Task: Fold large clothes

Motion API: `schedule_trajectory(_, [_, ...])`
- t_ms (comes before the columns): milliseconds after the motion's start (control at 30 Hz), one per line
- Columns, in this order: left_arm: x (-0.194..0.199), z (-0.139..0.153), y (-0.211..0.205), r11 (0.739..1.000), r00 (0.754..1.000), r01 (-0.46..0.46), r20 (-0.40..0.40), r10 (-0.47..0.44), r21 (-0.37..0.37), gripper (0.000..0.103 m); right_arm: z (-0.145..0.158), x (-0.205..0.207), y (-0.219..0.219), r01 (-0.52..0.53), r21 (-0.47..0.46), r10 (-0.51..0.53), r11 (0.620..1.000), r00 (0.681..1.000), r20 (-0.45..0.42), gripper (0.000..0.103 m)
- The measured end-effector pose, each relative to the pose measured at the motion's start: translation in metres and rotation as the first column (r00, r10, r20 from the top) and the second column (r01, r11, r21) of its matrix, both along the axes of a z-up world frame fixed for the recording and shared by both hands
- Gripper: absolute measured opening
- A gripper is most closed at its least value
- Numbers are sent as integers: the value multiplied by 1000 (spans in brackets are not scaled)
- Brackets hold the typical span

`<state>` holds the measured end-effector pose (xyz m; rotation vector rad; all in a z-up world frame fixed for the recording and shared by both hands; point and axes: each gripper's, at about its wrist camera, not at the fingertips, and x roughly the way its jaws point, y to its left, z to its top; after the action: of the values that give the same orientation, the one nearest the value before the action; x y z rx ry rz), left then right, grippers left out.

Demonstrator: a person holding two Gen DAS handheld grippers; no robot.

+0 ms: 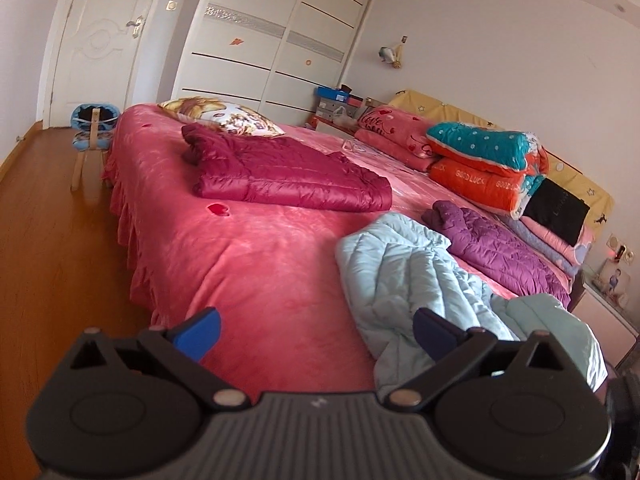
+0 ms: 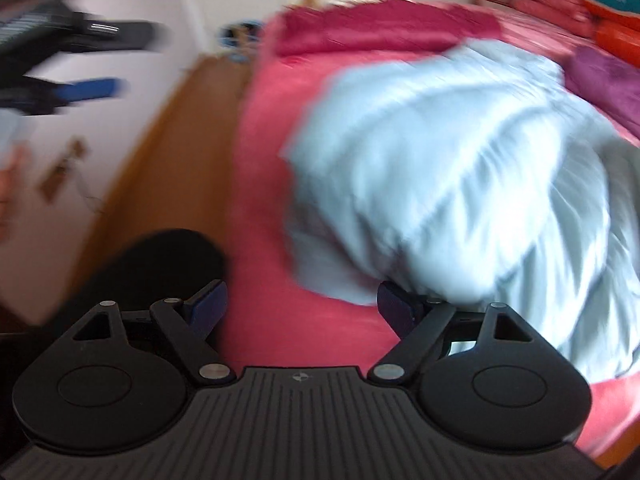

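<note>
Left wrist view, from left to right: orange-brown wooden floor (image 1: pixel 48 240), then the bed under its pink ruffled bedspread (image 1: pixel 256 264). My left claw (image 1: pixel 316 332) hangs released above the bedspread, blue pads wide apart with nothing between them. Further back lies a folded crimson quilted jacket (image 1: pixel 288 172). Right of my claw sprawls the crumpled pale blue quilted coat (image 1: pixel 404 276), unfolded, with a folded purple quilted jacket (image 1: pixel 500 248) just beyond it.

Right wrist view is blurred: my right claw (image 2: pixel 302 308) is also released, empty, over the bedspread, its right pad at the coat's near edge; whether it touches I cannot tell.
</note>
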<state>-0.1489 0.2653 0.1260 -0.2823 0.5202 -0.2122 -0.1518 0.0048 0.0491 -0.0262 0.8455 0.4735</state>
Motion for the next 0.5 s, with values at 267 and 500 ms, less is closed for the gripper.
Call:
schedule_trajectory(267, [-1,-12,1,999,999,30,-28,-30,-12,102,-18,18,17,62,-47,-56,997,992,111,103])
schedule_trajectory(500, [-5,-20,-3,999,997,53,-53,-54,-10,102,-17,48,20,155,-46,-147,987,980,136,74])
